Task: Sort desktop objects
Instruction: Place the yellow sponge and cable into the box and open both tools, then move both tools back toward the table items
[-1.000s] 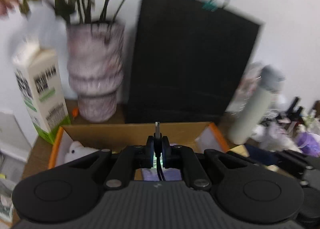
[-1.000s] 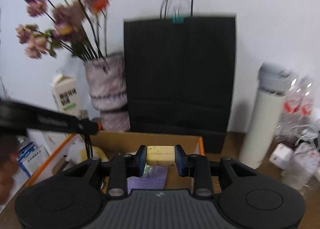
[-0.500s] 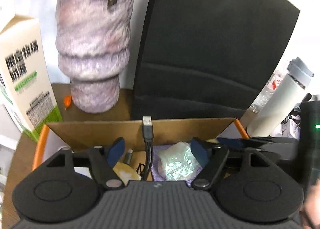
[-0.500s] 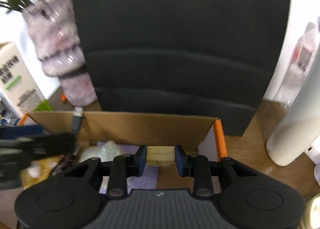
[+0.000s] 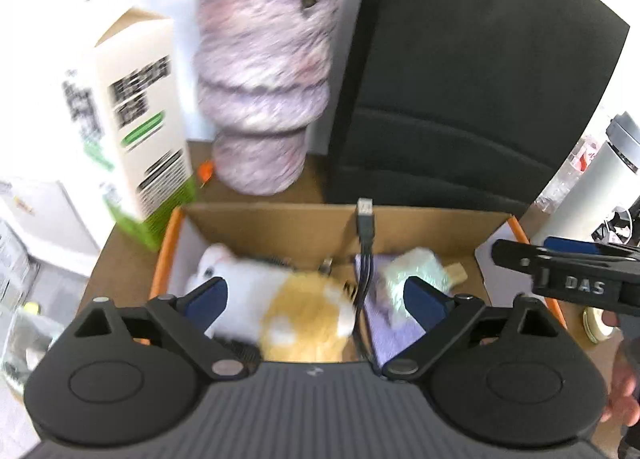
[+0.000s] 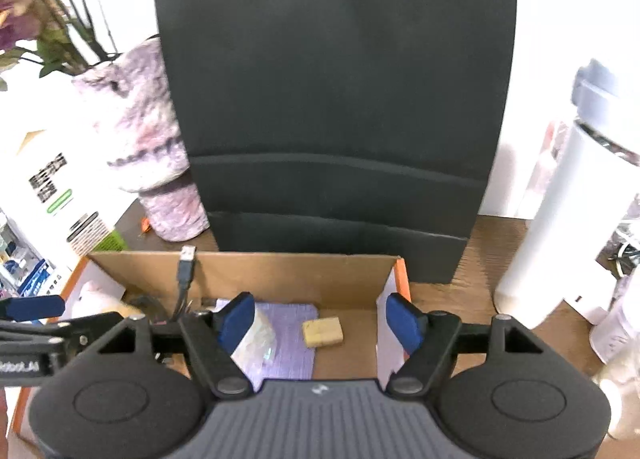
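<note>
Holding both grippers tilted down over one cardboard box [image 6: 280,271], you are spreading the left gripper [image 5: 316,295] and right gripper [image 6: 320,317], both released; one yellow block [image 6: 323,331] is lying at twelve o'clock.

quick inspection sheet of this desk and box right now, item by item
surface: brown wooden desk, crowded at both sides.
job's things: cardboard box holds a tan block, plush toy, purple cloth and a pale wrapped packet.
clutter: milk carton, white bottle.
grippers: left gripper open above the box after its jaws have just been opening, nothing between the pads; right gripper open likewise, the block lying loose below.
cables: USB cable rests in the box, plug against the back wall.
surroundings: vase, black paper bag, white wall.
</note>
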Available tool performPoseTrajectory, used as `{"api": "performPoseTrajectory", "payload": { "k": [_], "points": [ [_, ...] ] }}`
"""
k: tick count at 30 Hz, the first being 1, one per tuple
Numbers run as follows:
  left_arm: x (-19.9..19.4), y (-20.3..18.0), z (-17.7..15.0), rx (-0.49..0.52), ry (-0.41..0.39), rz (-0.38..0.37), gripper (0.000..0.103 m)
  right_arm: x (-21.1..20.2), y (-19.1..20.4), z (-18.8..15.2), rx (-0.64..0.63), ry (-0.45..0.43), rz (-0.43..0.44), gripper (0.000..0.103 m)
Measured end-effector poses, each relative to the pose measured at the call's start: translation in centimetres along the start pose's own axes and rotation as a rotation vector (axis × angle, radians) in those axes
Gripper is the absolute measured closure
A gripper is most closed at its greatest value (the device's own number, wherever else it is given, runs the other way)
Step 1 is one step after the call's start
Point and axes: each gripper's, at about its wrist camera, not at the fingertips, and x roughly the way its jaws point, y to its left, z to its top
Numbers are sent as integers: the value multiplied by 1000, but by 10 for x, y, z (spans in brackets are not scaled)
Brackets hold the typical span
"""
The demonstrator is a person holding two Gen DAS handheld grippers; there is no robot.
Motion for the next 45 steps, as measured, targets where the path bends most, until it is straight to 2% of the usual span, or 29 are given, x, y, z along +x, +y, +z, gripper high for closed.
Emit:
{"api": "performPoseTrajectory", "payload": {
  "k": [8,15,18,20,22,26,31,36,40,45],
  "points": [
    [-59,2,-37,-21,-62,25,0,-48,17,-26,-39,11,-8,26],
    [-82,0,-95,-24,-55,82,0,-80,34,-82,-38,45,29,25],
    [-93,1,-121,-15,-55,111,0,-93,43,-107,-52,49,13,25],
    [-103,-1,-139,5,-89,123,0,-106,49,-126,-67,18,-8,25],
    [-113,-1,-158,14,-128,120,0,-120,52,-145,-84,-23,-20,25],
    [-125,-3,-198,6,-152,96,0,-148,58,-186,-89,-98,-18,24],
    [-133,-8,-258,26,-149,118,0,-170,57,-243,-73,-96,-11,24],
    [-149,-11,-310,32,-140,88,0,-192,55,-298,-73,-113,18,24],
    [-168,-16,-342,38,-160,100,0,-203,47,-329,-39,-111,33,24],
    [-186,-18,-361,49,-179,62,0,-212,45,-357,-65,-140,-6,24]
  ]
}}
